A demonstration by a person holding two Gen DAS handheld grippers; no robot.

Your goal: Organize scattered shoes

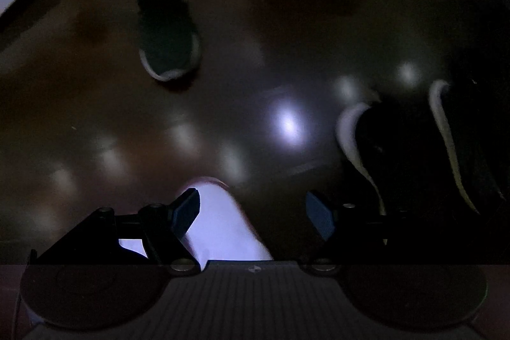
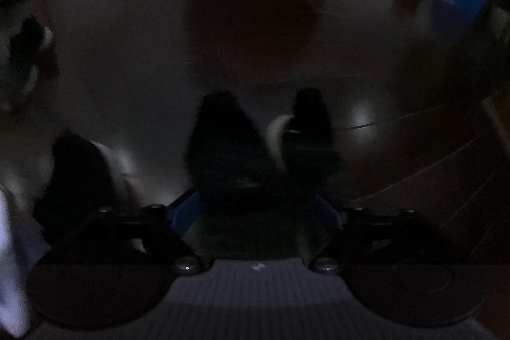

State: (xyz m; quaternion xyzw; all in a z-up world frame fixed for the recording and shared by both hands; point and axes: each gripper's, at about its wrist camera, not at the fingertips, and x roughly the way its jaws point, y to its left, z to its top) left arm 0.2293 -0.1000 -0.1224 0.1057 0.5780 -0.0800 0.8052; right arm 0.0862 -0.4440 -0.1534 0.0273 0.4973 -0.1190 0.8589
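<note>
Shoes: dark sneakers with pale soles, scattered over a glossy dark floor (image 1: 95, 123); the light is very poor and both views are blurred.
Lone sneaker (image 1: 169, 31): stands by itself, well apart from the others, ahead and to the left of my left hand-held gripper (image 1: 253, 212).
Paired sneakers (image 1: 424, 148): two lie side by side at the right of the left wrist view, white sole edges showing, close beside my left fingers.
Sneaker in front of my right hand (image 2: 228, 155): its dark upper sits between the fingers of my right hand-held gripper (image 2: 258, 212), with another sneaker (image 2: 307, 136) just beside it and a third (image 2: 79, 177) off to the left.
Left gripper state: spread wide, nothing between the fingers; a pale, brightly lit shape (image 1: 220, 222) lies behind them, and I can't tell what it is.
Right gripper state: fingers either side of the sneaker, but too dark for me to tell whether they pinch it.
Handling, my judgement: light, soft fabric upper that gives under a squeeze, stiffer rubber sole, not fragile; the glossy floor may let it slide when nudged.
Where to hold: I'd take the heel collar or the side wall near the opening.
Brands and writing: none legible.
</note>
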